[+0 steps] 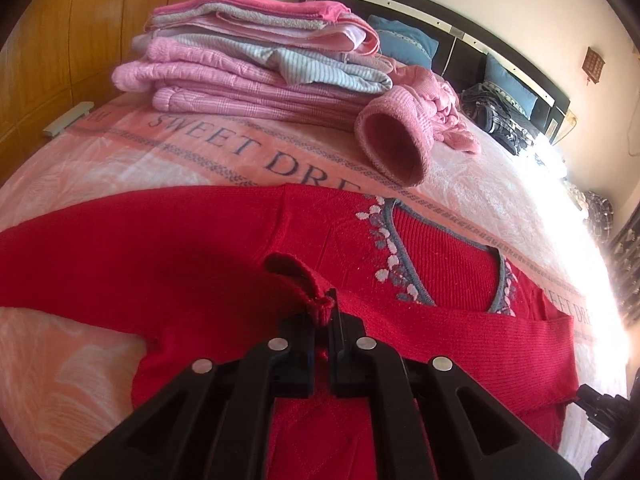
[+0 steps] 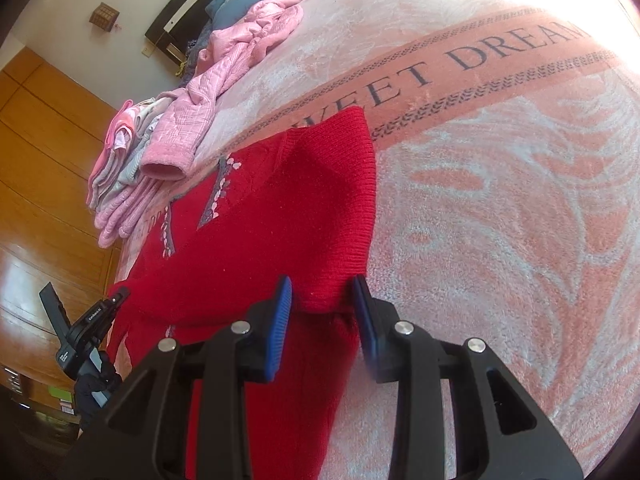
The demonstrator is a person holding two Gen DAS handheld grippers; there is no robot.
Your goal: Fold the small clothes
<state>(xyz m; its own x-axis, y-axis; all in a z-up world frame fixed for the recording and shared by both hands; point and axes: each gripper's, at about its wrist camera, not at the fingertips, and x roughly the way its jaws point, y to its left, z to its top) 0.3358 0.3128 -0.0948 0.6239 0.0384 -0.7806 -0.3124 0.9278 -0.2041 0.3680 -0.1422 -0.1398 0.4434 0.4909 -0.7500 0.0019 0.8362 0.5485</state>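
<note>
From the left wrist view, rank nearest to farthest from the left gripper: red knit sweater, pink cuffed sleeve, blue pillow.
1. Red knit sweater, pinched in the left gripper.
2. Pink cuffed sleeve, ahead, slightly right.
3. Blue pillow, at the headboard.

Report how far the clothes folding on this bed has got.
Done: a folded pink stack sits at the far side of the blanket. In hand: the red sweater lies spread out, the left gripper shut on a pinch of it, the right gripper open around a sleeve end. Left: the sweater's folds and a loose pink jacket.
</note>
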